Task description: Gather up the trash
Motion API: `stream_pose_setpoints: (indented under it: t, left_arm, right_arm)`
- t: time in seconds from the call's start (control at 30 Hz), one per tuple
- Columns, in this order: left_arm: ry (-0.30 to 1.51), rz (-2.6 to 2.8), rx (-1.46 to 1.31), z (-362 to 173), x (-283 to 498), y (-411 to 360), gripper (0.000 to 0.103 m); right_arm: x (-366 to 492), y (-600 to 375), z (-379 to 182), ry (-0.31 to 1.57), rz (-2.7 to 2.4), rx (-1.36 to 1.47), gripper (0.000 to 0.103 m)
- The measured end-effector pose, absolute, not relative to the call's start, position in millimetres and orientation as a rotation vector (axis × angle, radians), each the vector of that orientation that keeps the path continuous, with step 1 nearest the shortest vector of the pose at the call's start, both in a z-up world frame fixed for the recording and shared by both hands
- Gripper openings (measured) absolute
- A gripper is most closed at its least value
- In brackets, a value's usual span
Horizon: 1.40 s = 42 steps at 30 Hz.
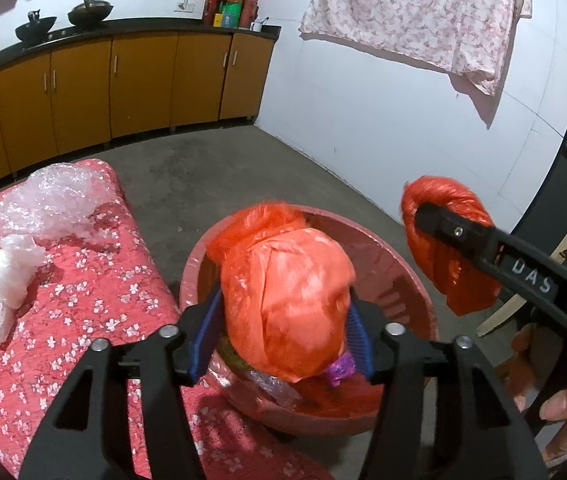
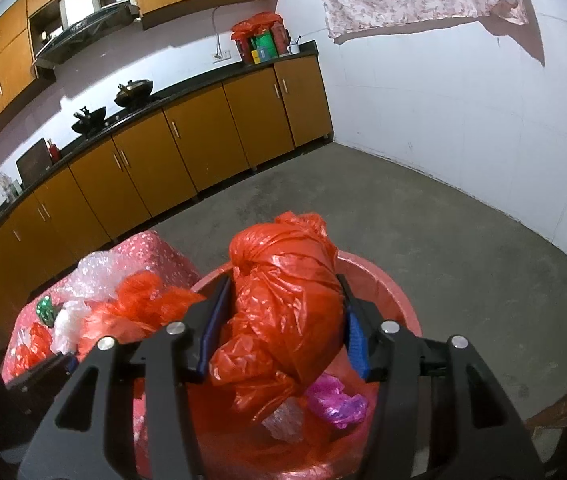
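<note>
Orange plastic fills both views: each gripper clamps a crumpled orange bag above a pink basin on the concrete floor. In the left wrist view the left gripper [image 1: 285, 322] is closed on a left bag [image 1: 283, 296], blue pads pressed against its sides, and the bag hangs over the basin [image 1: 411, 280], which already holds a purple wrapper [image 1: 339, 370] and other scraps. At 3 o'clock in that view the right gripper [image 1: 435, 220] pinches a right bag [image 1: 443, 240] just off the basin's rim. In the right wrist view that gripper [image 2: 283, 328] squeezes its bag [image 2: 283, 304] between both pads, over the basin [image 2: 399, 304] with the purple wrapper [image 2: 335, 402] at 5 o'clock. At 9 o'clock in the left wrist view a desk [image 1: 95, 312] under a red flowered cloth carries bubble wrap [image 1: 51, 204], a white bag [image 1: 3, 284] and a green scrap [image 2: 45, 310]. Brown cabinets [image 1: 139, 80] line the far wall at 11 o'clock, and a floral sheet [image 1: 415, 12] hangs at 1 o'clock.
</note>
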<state>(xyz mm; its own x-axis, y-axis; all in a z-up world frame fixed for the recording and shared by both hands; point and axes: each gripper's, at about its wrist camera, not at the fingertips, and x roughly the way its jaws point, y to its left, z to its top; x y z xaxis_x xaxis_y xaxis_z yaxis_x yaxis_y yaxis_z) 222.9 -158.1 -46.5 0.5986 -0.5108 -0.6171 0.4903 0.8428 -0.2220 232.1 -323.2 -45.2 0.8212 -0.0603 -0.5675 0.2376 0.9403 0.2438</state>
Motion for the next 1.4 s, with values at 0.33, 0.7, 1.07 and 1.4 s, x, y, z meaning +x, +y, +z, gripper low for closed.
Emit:
stream_pose_setpoints:
  t: [0.33,0.7,1.07,1.4]
  left_arm:
    - [0.719,-0.494,-0.063,-49,224,-127,0.083]
    - [0.679,-0.374,-0.072,-42,208,-75,0.093]
    - [0.604,-0.194,-0.085,-27,186,13,0.093]
    - [0.572,0.113,-0.093,-35,164,139,0.093]
  right_arm:
    - [224,-327,-41,0.549,-0.212,0.309,0.084]
    - [224,-286,-39,0.532,-0.237,0.159,0.099]
    - [233,-218,-40,0.552,-0.084,0.156,0.099]
    - [251,-89,-48,0.604,0.175,0.108,0.096]
